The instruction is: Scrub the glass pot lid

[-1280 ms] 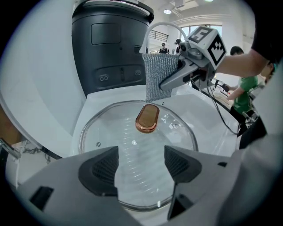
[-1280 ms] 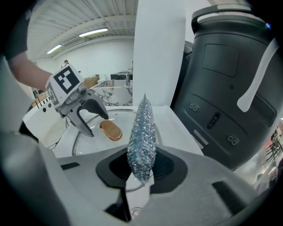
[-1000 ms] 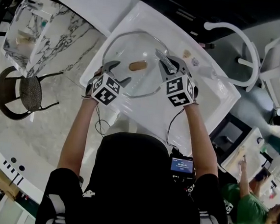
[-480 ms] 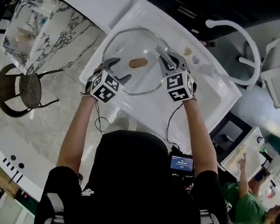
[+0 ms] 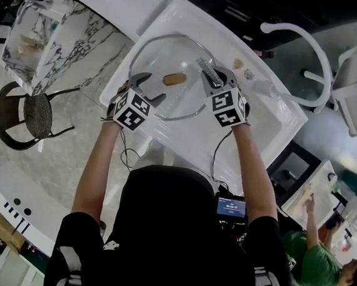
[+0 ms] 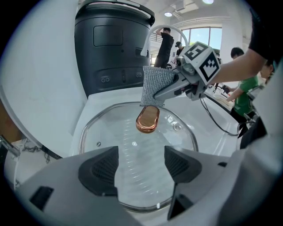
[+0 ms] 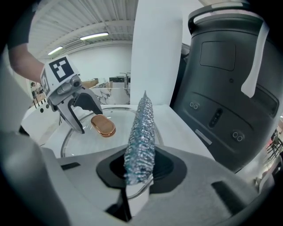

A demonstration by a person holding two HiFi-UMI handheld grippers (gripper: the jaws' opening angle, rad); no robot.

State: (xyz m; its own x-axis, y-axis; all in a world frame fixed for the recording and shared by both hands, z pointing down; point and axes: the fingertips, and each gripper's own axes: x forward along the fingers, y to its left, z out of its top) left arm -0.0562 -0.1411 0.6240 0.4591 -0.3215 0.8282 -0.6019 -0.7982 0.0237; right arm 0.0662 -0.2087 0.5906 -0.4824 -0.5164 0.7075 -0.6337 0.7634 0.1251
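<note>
Glass lid: the round, clear pot lid point(image 5: 153, 61) with its thin metal rim is lying flat in the white basin point(image 5: 273, 139), dome up, with a copper-coloured oval knob point(image 5: 174, 78) sitting at its centre.
Left gripper: the left gripper point(image 5: 149, 90) is hovering over the lid's near edge with its jaws standing wide apart; nothing is clamped between them, and only the glass is showing through the gap.
Right gripper: the right gripper point(image 5: 211, 77) is pinching a silvery mesh scrubbing cloth point(image 5: 208, 72) between jaws closed tightly on it, reaching over the lid's right side.
Surface: the basin is sitting in a white counter, with a white curved faucet point(image 5: 308, 46) arching beyond it.
Room: a marble-topped table point(image 5: 69, 40) and a dark chair point(image 5: 25, 115) are standing at the left; a person in green point(image 5: 311, 265) is bending at the lower right.
Left gripper view: it is showing the cloth point(image 6: 155, 86) hanging flat, its lower edge just behind the knob point(image 6: 147, 119); whether it is touching the glass cannot be told. A dark grey appliance point(image 6: 110, 44) is rising behind the basin.
Right gripper view: it is showing the cloth point(image 7: 140, 137) edge-on, standing upright from the closed jaws, with the left gripper point(image 7: 90, 122) poised beside the knob point(image 7: 103, 126).
</note>
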